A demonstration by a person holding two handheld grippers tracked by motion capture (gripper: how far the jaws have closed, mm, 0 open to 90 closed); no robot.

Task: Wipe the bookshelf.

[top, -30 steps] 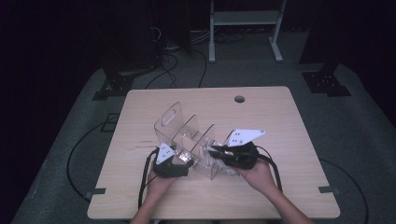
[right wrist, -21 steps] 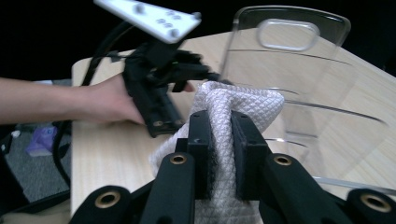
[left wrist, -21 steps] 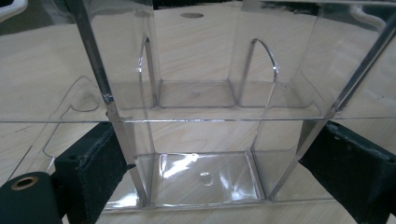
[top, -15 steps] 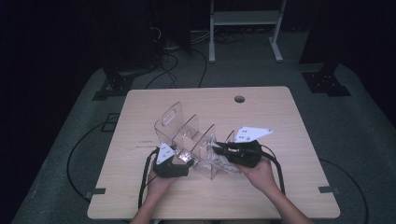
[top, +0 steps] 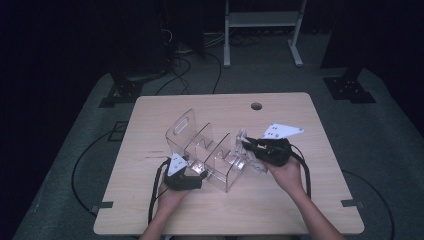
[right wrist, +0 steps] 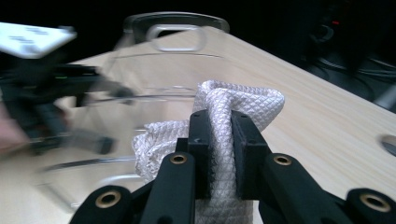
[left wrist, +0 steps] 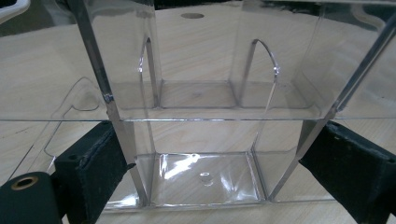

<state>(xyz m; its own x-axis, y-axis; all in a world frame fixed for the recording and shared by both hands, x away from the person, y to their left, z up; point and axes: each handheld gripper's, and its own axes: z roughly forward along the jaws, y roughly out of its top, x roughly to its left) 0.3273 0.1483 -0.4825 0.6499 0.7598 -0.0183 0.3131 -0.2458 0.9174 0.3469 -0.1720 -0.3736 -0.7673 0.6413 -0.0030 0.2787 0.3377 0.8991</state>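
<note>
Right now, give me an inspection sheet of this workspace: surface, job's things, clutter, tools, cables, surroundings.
Surface: pale wooden table with a round hole near the far edge.
Job's things: clear organiser with dividers at the table's middle; white cloth at its right end.
Clutter: nothing seen.
Tools: left tool has its jaws open on either side of an organiser compartment; right tool is shut on the cloth.
Cables: one cable trails from the left tool, another from the right; more lie on the floor.
Surroundings: dark room, grey floor mat, white frame legs behind the table.
</note>
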